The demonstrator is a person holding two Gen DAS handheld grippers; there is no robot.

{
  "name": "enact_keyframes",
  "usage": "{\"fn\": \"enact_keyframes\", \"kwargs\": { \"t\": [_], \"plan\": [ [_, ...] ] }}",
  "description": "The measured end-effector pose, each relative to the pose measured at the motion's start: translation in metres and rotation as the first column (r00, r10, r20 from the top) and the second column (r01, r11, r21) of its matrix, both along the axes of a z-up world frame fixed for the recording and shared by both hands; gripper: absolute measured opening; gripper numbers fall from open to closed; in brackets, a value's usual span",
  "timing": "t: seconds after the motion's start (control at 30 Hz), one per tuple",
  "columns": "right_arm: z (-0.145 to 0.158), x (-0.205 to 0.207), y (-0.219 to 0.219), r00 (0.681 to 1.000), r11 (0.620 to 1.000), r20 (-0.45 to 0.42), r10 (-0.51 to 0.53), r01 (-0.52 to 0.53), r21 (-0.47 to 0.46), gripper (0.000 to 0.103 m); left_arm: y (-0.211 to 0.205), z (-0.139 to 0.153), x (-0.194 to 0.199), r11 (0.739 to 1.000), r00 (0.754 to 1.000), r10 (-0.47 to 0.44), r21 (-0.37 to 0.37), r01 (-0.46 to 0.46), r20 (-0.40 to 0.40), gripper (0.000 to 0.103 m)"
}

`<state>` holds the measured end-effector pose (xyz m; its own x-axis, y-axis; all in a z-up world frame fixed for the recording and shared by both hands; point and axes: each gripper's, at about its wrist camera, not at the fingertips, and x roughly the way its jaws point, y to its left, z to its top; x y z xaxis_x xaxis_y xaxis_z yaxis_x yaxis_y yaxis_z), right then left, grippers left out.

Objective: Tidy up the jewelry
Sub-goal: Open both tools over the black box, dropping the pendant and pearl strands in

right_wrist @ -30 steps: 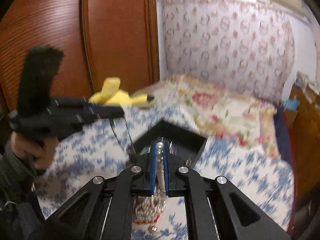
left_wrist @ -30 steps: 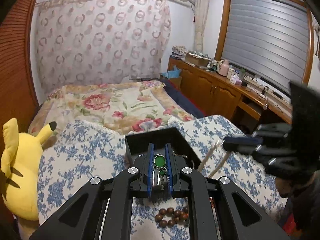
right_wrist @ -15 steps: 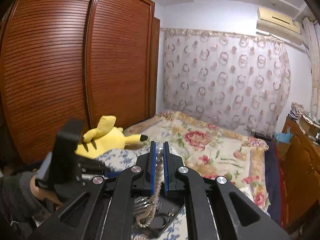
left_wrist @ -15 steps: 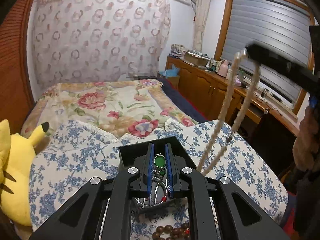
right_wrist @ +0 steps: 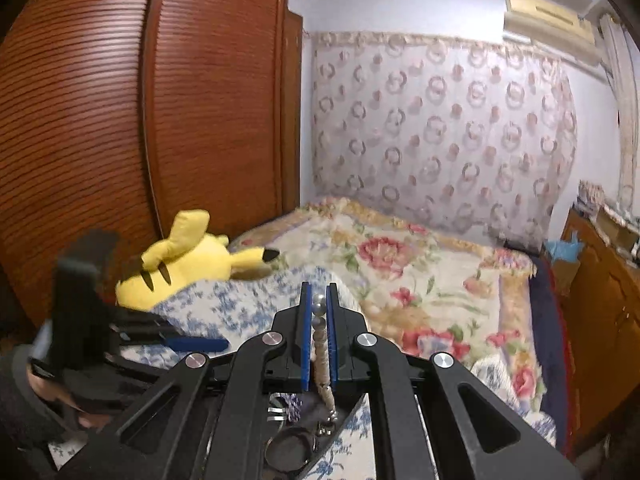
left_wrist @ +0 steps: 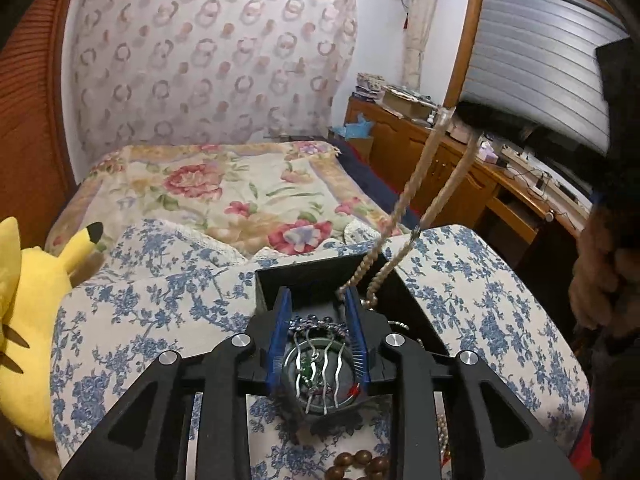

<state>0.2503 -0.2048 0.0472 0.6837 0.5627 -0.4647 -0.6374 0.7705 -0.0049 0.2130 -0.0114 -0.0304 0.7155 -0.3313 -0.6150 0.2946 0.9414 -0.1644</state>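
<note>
Left wrist view: the left tool (left_wrist: 318, 334) hovers over a black jewelry box (left_wrist: 394, 300) that rests on a blue-floral quilt (left_wrist: 132, 320) on the bed. Its blue-padded fingers (left_wrist: 280, 332) stand apart, released, with nothing pinched between them. Below the gap, inside the box, lie a silver wavy-pronged hair comb (left_wrist: 318, 376) and a dark round piece with green in it, the two overlapping. A wooden bead bracelet (left_wrist: 360, 466) lies on the quilt at the bottom edge of the frame, outside the box and close to its near side.

A pearl necklace (left_wrist: 408, 196) hangs as two strands from the upper right, where the right tool appears only as a dark, blurred shape. The lower ends of the strands reach into the box, just beside the right finger of the left tool.

Right wrist view: the right tool (right_wrist: 319, 322) is raised above the box, and its blue-padded fingers (right_wrist: 306, 332) are clenched on the pearl necklace (right_wrist: 320, 344). One silvery bead shows above the grip; the strand drops from between the pads toward the box (right_wrist: 304, 440), where a ring-shaped item and a small clasp are visible. The left tool (right_wrist: 196, 344) appears at left, blurred, with one blue fingertip pointing toward the centre.

Surroundings: a yellow plush toy (right_wrist: 188, 264) lies at the left side of the bed beside a brown louvred wardrobe (right_wrist: 120, 120). A patterned curtain (right_wrist: 440, 140) covers the far wall.
</note>
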Motion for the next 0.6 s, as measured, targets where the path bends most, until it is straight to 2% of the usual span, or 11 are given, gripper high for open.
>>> {"fn": "enact_keyframes", "kwargs": {
  "t": [0.27,0.6],
  "plan": [
    [-0.056,0.012,0.008,0.993,0.997,-0.117,-0.034,0.026,-0.072,0.009,0.01,-0.005,-0.016,1.0,1.0,0.023,0.022,-0.022,-0.004,0.031],
    [-0.067,-0.021,-0.008,0.99,0.997,-0.127,-0.053,0.045,-0.064,0.009,0.016,-0.017,-0.051,0.998,0.999,0.034,0.044,-0.033,-0.018,0.033]
  ]
}}
